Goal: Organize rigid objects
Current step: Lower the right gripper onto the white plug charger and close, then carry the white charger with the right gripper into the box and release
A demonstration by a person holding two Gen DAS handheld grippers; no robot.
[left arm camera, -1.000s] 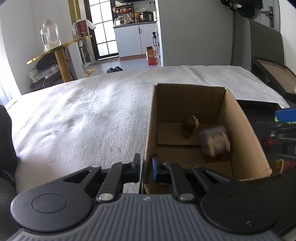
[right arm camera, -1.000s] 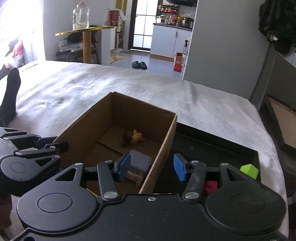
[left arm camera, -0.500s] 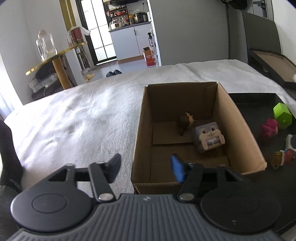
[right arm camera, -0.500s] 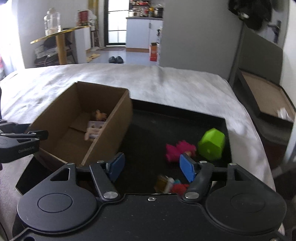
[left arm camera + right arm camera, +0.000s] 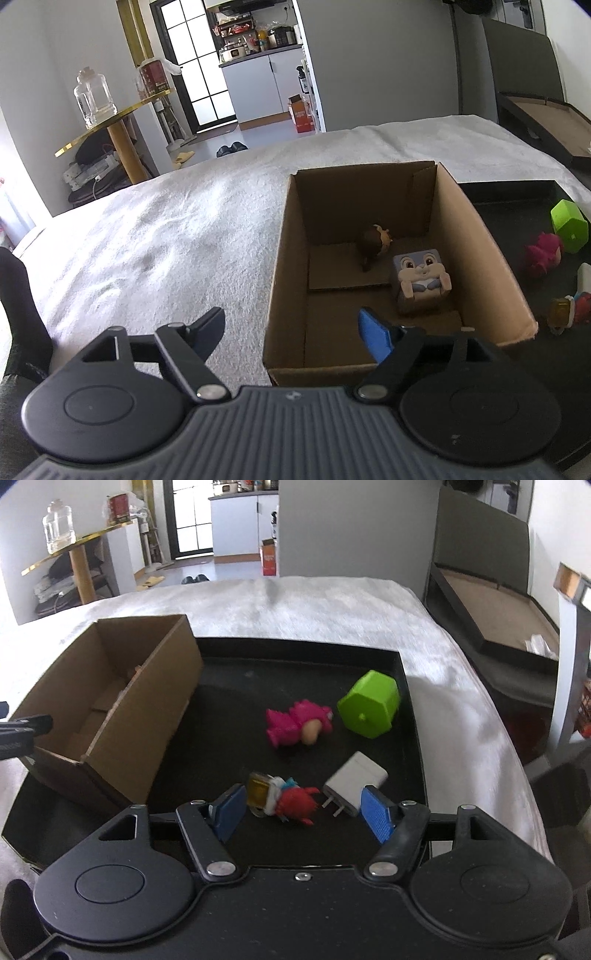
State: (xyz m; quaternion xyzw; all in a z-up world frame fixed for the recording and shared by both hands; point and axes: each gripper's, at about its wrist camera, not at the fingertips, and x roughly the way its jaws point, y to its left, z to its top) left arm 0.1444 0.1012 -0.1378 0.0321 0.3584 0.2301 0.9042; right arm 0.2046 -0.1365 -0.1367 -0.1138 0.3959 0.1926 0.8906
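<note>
Bunny cube now dropped in cardboard box, left gripper jaws opening empty, right gripper released.

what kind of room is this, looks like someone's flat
Most likely a lived-in home, perhaps a studio flat. The work surface looks like a bed under a white blanket, a kitchen counter with pots and white cabinets shows through the doorway, and shoes lie on the floor.

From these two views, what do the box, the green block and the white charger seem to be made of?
Box: corrugated cardboard, matte brown, with raw cut edges.
Green block: probably hard plastic, with a smooth, even colour and crisp facets.
White charger: likely smooth plastic, with metal-looking prongs.
</note>
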